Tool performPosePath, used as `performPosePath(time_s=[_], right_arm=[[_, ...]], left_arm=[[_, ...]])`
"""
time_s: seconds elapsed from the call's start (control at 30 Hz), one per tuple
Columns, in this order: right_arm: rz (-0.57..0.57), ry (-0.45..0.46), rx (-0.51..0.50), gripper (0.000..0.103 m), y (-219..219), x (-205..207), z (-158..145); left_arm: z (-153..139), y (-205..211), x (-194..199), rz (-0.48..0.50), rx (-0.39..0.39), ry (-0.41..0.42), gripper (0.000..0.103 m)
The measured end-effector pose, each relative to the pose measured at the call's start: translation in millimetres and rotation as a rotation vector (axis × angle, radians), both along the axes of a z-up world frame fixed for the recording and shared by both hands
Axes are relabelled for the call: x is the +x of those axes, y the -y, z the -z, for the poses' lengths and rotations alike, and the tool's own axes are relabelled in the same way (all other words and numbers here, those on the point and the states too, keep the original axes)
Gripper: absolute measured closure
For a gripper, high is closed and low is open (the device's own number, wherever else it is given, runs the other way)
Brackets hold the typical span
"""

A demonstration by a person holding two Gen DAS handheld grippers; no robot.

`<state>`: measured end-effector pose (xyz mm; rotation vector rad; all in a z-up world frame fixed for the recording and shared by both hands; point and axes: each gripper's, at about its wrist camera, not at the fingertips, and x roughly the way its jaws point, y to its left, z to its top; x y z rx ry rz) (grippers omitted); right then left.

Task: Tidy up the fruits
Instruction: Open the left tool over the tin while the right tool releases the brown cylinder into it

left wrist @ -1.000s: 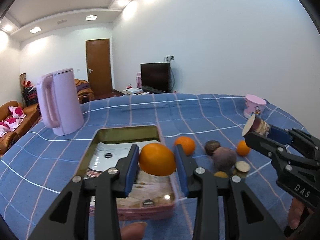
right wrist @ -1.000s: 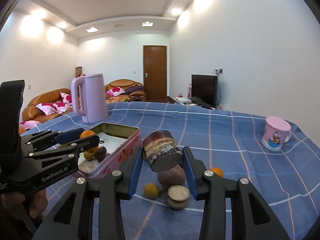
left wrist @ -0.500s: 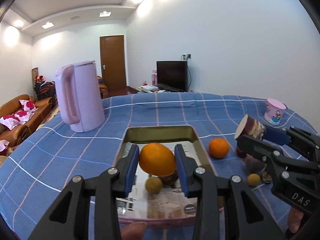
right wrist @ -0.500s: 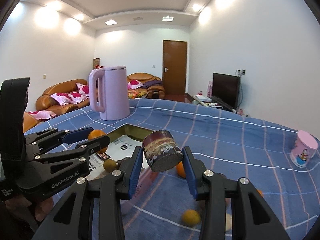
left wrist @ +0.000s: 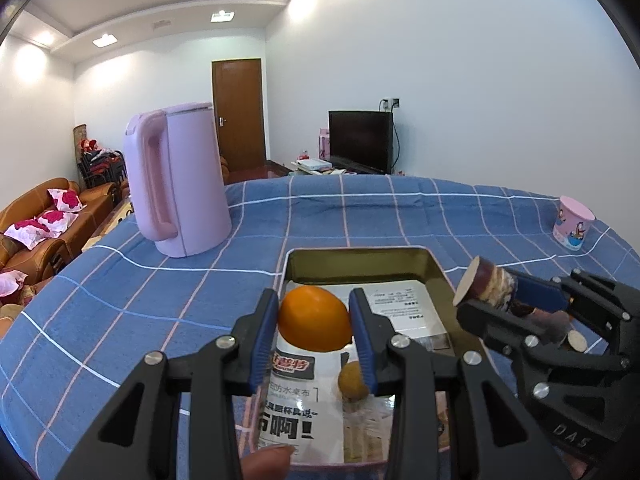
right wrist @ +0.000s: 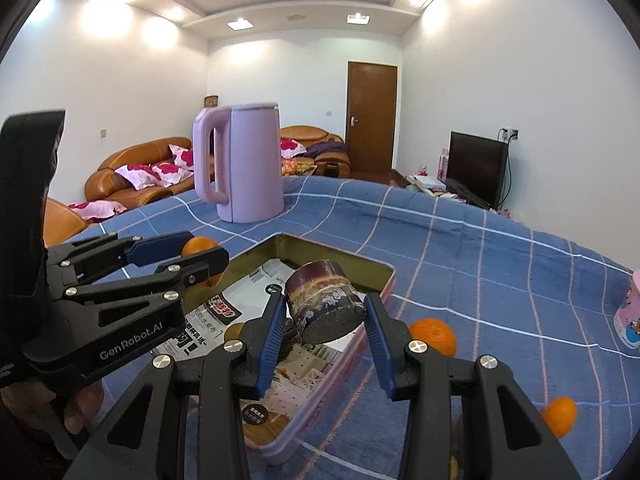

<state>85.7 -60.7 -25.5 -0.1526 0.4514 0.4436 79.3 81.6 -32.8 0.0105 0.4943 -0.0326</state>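
Observation:
My left gripper (left wrist: 313, 322) is shut on an orange (left wrist: 316, 312), which hangs over the near half of a pink-sided tin tray (left wrist: 360, 258) lined with printed paper. A small yellow fruit (left wrist: 352, 376) lies in the tray under the right finger. My right gripper (right wrist: 325, 314) is shut on a purple cut fruit piece (right wrist: 326, 296) above the tray's right side (right wrist: 344, 252). The left wrist view shows that piece (left wrist: 484, 286) at the right. In the right wrist view the left gripper (right wrist: 200, 258) carries the orange (right wrist: 198, 245).
A tall pink kettle (left wrist: 180, 180) stands behind the tray on the blue checked cloth. A pink cup (left wrist: 572, 228) sits far right. Two loose oranges (right wrist: 434, 336) (right wrist: 560, 420) lie right of the tray. Sofas, a door and a television are beyond the table.
Both grippers have travelled leftward with their loads, from beside the loose fruit to above the tray. The kettle now looms larger. Neither grip has changed.

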Motion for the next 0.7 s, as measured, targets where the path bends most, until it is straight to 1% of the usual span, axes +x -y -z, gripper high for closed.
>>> performPosePath(time_s=[0.2,0.43,0.7], right_arm=[[-0.010,-0.034,-0.011,0.061,-6.9,8.1,6.7],[-0.004,-0.052,-0.018,0.061,-7.1,11.5,7.9],[0.007,-0.075,-0.028,0.061,-7.6,15.0,10.6]], left_arm=[[6.9,-1.9,5.0,-0.005,-0.001,-0.024,0.065],[7.8,-0.2,4.6,-0.007,-0.001,-0.013,0.065],[7.6,1.6,3.3,-0.005,-0.001,-0.019,0.065]])
